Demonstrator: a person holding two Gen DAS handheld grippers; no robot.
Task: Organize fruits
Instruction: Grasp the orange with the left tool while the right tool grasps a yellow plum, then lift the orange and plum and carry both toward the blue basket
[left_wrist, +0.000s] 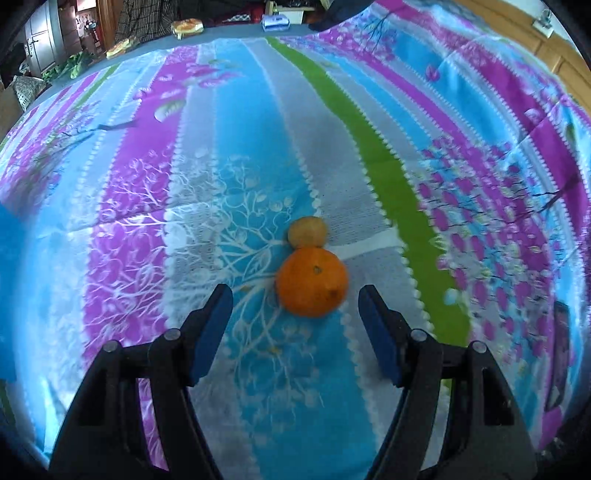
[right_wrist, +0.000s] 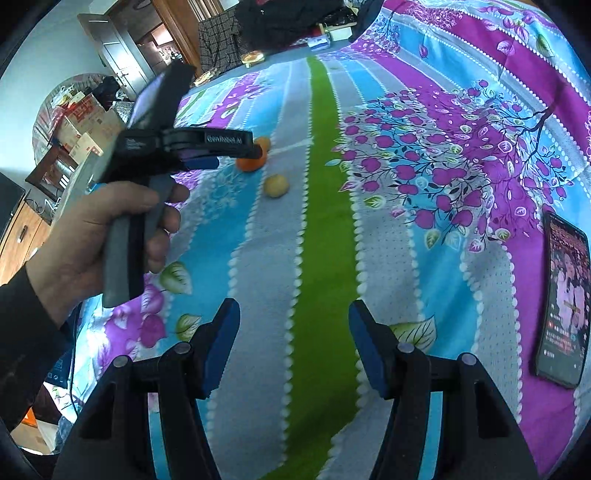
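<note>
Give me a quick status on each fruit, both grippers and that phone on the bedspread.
orange: resting on the bedspread, not gripped, just ahead of the left gripper's open jaws.
small yellowish fruit: on the bedspread, right behind the orange; contact unclear.
left gripper: open, empty.
right gripper: open, empty, over the green stripe, well short of the fruit.
phone: lying flat, screen lit.
bedspread: spread out under everything.

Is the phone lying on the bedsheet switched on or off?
On. The phone lies face up on the sheet, and its screen is lit with a colourful picture.
</note>
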